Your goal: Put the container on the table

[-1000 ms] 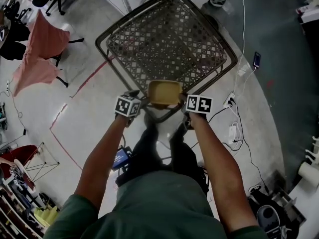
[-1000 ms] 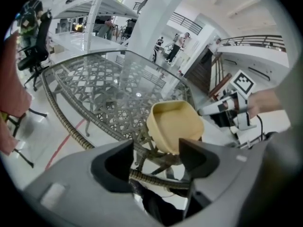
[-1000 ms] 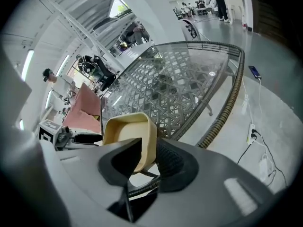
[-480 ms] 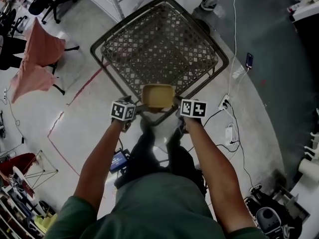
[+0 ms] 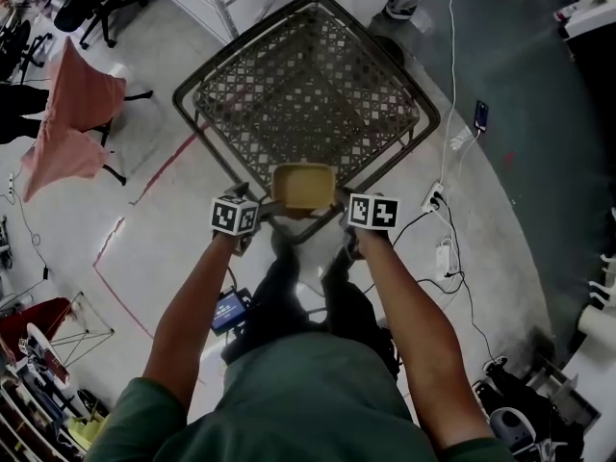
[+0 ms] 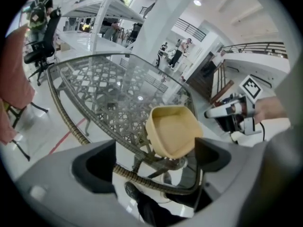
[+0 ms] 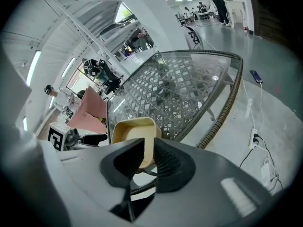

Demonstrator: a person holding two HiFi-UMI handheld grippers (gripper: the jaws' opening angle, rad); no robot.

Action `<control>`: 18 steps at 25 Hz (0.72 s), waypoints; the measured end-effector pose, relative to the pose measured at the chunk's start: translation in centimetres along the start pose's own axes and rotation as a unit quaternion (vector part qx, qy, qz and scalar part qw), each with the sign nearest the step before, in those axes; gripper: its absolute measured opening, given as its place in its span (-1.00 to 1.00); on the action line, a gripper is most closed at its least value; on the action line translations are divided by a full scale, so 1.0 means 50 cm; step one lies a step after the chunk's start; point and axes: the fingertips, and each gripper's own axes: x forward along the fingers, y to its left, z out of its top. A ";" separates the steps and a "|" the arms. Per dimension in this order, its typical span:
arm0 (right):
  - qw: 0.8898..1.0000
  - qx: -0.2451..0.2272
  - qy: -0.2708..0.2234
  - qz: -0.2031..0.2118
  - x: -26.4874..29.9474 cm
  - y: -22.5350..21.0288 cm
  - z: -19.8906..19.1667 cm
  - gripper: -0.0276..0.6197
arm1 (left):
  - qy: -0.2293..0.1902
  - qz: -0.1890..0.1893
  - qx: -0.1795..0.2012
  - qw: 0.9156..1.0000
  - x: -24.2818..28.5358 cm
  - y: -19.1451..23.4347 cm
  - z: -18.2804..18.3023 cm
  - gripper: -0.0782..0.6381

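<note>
As left tool [image 6: 155, 161] widened, container [image 6: 173, 129] stayed between jaws.

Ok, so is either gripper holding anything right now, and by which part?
The right gripper pinches the yellow container by one side wall. The left gripper holds nothing: its jaws have just been opening, container between them, unpressed.

The container [image 5: 303, 185] sits on the near corner of the table [image 5: 308, 94], between the 2 grippers. The left gripper [image 6: 156, 161] is at its left; its jaws have just been opening, and the container stands between them, nearer the right one. The right gripper [image 7: 146, 161], at its right, clamps the rim. A draped chair [image 5: 67, 123] stands left of the table. A phone [image 5: 481, 115] lies on the floor [image 5: 539, 162] to the right.
</note>
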 end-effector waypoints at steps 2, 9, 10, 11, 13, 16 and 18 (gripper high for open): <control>1.000 -0.006 -0.011 0.011 -0.019 0.016 0.017 -0.77 | -0.026 0.006 0.006 1.000 -0.029 -0.008 0.030 0.63; 0.993 -0.041 -0.079 0.082 -0.138 0.123 0.109 -0.90 | -0.149 -0.035 0.038 0.987 -0.209 -0.099 0.187 -0.40; 0.991 -0.051 -0.091 0.090 -0.161 0.141 0.122 -0.90 | -0.168 -0.039 0.047 0.984 -0.238 -0.115 0.211 -0.54; 0.988 -0.062 -0.102 0.097 -0.185 0.159 0.134 -0.90 | -0.187 -0.043 0.056 0.980 -0.266 -0.131 0.234 -0.68; 0.983 -0.082 -0.122 0.107 -0.228 0.191 0.158 -0.90 | -0.219 -0.050 0.074 0.972 -0.316 -0.163 0.278 -0.78; 0.975 -0.111 -0.152 0.120 -0.284 0.232 0.194 -0.90 | -0.256 -0.056 0.101 0.960 -0.371 -0.210 0.333 -0.78; 0.967 -0.132 -0.176 0.129 -0.325 0.263 0.214 -0.90 | -0.275 -0.058 0.124 0.952 -0.404 -0.246 0.359 -0.78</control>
